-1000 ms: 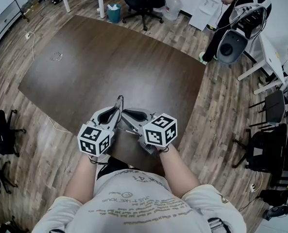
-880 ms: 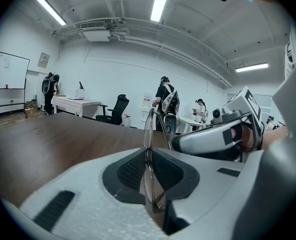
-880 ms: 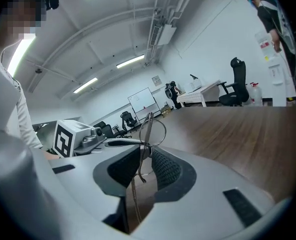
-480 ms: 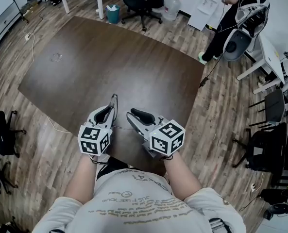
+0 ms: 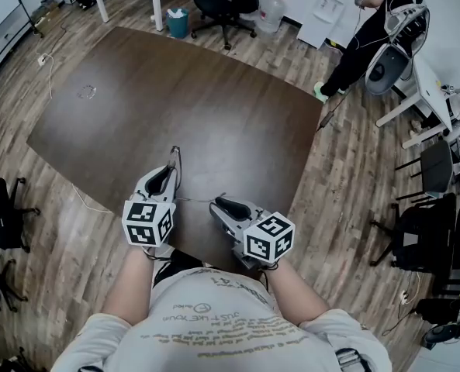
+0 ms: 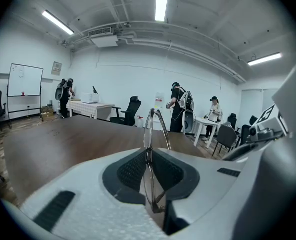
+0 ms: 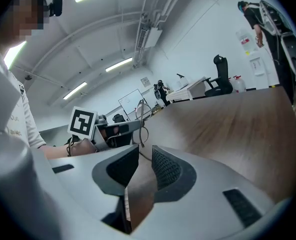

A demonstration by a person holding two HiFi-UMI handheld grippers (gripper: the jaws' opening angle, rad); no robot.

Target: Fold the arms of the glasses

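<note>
Legible writing: the print on the person's pale shirt [image 5: 214, 324] lies inverted and is too small to read. The marker cubes [image 5: 148, 223] carry only black-and-white square patterns.

The thin wire-framed glasses [image 5: 173, 160] sit over the near edge of the dark brown wooden table [image 5: 198, 107]. They are clamped in the left gripper [image 5: 167, 178], whose jaws are closed on the frame. The frame front stands on edge, its long axis running from the jaws toward the far side and slightly upward. One thin arm appears to stick out to the right, toward the right gripper [image 5: 220, 204].

That gripper sits just right of the left one, jaws apart and nothing between them.

The table top extends wide to the far side and left; wooden plank floor [image 5: 74, 231] borders its near edge
</note>
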